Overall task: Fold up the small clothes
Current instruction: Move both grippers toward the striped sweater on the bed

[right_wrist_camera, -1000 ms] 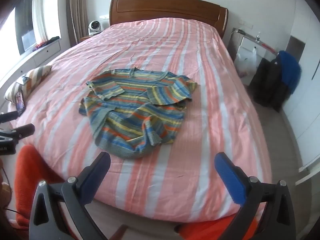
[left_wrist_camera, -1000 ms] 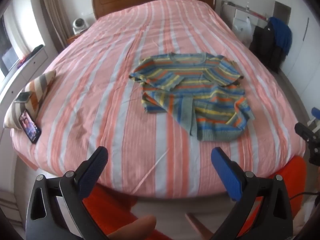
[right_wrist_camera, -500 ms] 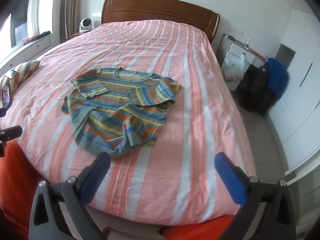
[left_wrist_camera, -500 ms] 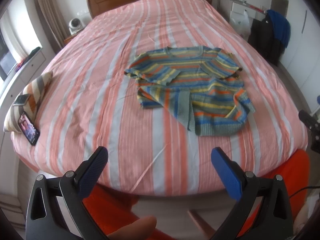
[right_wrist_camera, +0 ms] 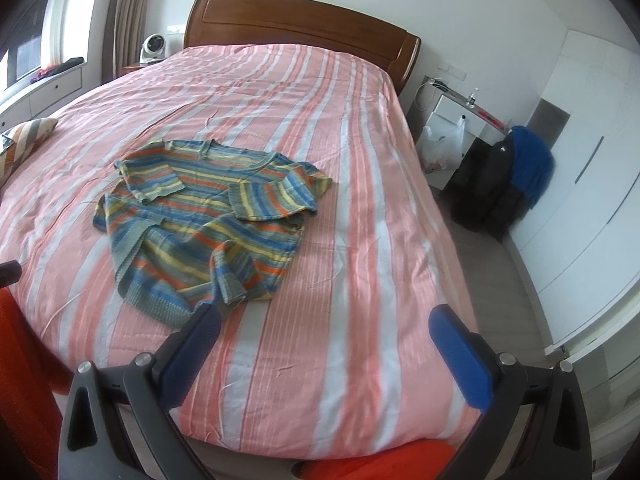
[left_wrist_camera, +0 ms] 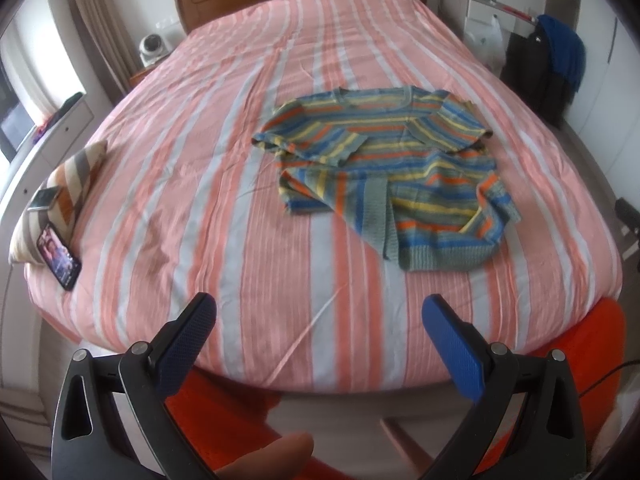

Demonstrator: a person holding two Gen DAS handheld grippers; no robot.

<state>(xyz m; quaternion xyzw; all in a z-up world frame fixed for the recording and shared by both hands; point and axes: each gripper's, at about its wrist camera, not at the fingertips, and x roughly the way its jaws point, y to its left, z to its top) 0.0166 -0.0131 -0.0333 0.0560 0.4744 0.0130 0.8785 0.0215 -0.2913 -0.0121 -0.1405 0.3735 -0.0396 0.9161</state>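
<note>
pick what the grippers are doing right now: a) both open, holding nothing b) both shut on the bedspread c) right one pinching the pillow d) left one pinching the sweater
a: the left gripper and right gripper both gape open short of the striped sweater, nothing between the fingers.
</note>
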